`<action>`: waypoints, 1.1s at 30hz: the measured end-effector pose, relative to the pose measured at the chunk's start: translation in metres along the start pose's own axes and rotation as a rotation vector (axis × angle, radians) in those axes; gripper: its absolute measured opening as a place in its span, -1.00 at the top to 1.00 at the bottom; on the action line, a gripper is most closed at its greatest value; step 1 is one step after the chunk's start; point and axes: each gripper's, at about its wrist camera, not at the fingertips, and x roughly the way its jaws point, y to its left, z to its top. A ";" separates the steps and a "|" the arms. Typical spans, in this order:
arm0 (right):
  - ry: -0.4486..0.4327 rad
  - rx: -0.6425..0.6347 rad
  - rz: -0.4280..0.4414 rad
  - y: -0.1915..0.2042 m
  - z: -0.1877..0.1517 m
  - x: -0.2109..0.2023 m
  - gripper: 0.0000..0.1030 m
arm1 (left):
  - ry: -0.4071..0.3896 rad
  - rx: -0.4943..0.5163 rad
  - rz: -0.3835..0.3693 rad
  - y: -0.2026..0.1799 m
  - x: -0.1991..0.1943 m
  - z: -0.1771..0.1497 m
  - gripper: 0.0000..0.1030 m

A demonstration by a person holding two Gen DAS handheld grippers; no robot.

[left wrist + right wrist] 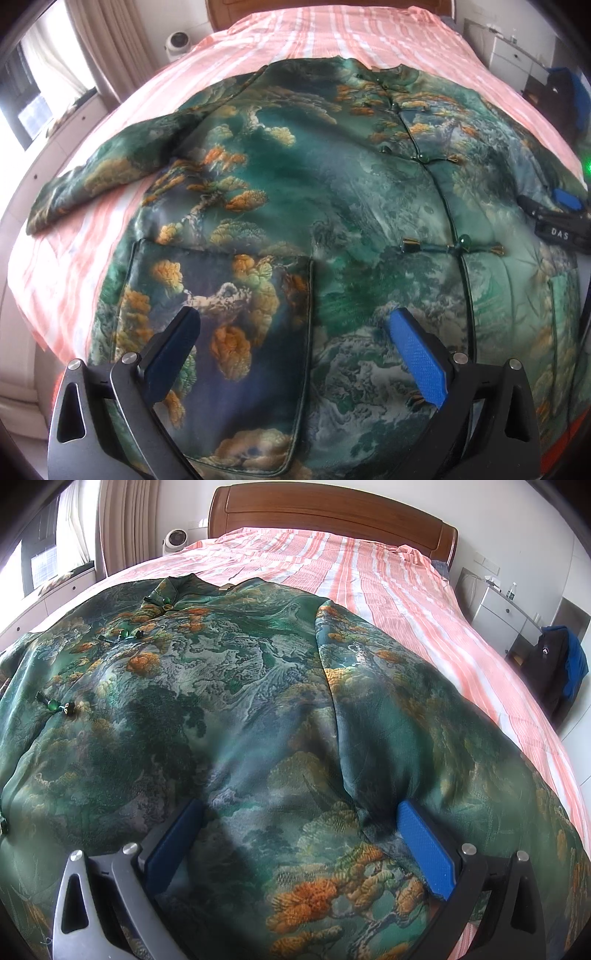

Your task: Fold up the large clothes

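The only writing you can read is "DAS" in white on the black body of your right gripper (pixel 554 221), seen at the right edge of the left wrist view. Your jacket (pixel 332 206) lies front up on the striped pink sheet (pixel 332 33) of the bed, one sleeve (pixel 110 177) stretched toward the bed's left edge and the other sleeve (pixel 373 709) folded over the body, with bare sheet beyond the collar up to the wooden headboard (pixel 332 513). Your left gripper (pixel 291 325) hovers wide open and empty over the patch pocket (pixel 221 295); the right gripper (pixel 301 816) is equally wide open, holding nothing, its blue pads resting on the green and orange landscape-print fabric fastened with green knot buttons (pixel 461 242).
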 end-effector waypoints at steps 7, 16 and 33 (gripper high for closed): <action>0.000 0.000 0.000 0.000 0.000 0.000 -1.00 | -0.114 0.066 0.045 0.023 0.003 0.007 -0.99; -0.002 -0.003 -0.003 0.000 0.001 0.000 -1.00 | -0.093 0.021 -0.056 0.039 0.043 0.002 -0.99; 0.107 0.069 -0.035 0.001 0.003 0.000 -1.00 | -0.068 0.037 -0.073 0.040 0.038 -0.006 -0.99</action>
